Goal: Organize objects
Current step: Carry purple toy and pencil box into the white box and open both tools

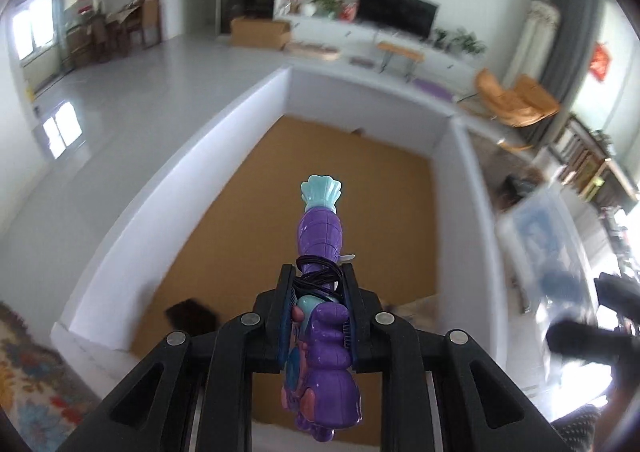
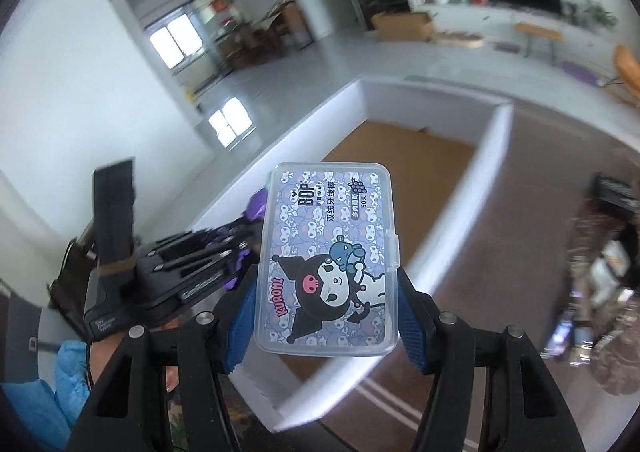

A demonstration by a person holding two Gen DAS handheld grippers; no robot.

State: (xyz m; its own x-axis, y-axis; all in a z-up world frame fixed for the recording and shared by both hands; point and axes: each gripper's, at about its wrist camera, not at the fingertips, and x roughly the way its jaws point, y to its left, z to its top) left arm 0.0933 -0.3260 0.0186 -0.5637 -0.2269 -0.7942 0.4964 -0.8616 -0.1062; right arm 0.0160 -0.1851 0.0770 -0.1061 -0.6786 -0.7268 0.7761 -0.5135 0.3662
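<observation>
Behind everything lies a bright living room with pale floor tiles, a television (image 1: 396,13) on a long white console at the far wall, and an orange chair (image 1: 516,101) off to the right. Nearer, and largest among the task's things, stands a white-walled box (image 1: 224,155) with a brown cardboard floor, open at the top and apparently bare but for a dark shape at its near left corner that is too blurred to name.

Both hands hang over this box with something gripped, so the step in hand looks like carrying items to it for stowing. The next move probably calls for lowering each item inside the walls, clear of the rim, and only then letting the jaws part.

Over the box's near edge, the right gripper (image 2: 326,316) tilts downward and forward, its blue pads pressed on the long sides of a clear plastic floss-pick case (image 2: 326,252) with a cartoon label; the jaws sit at a middling width.

To its left, the left gripper (image 1: 318,300) also points down into the box, clamped narrow on a purple toy (image 1: 320,252) with a teal fan tip, a dark cord wound round its middle.
</observation>
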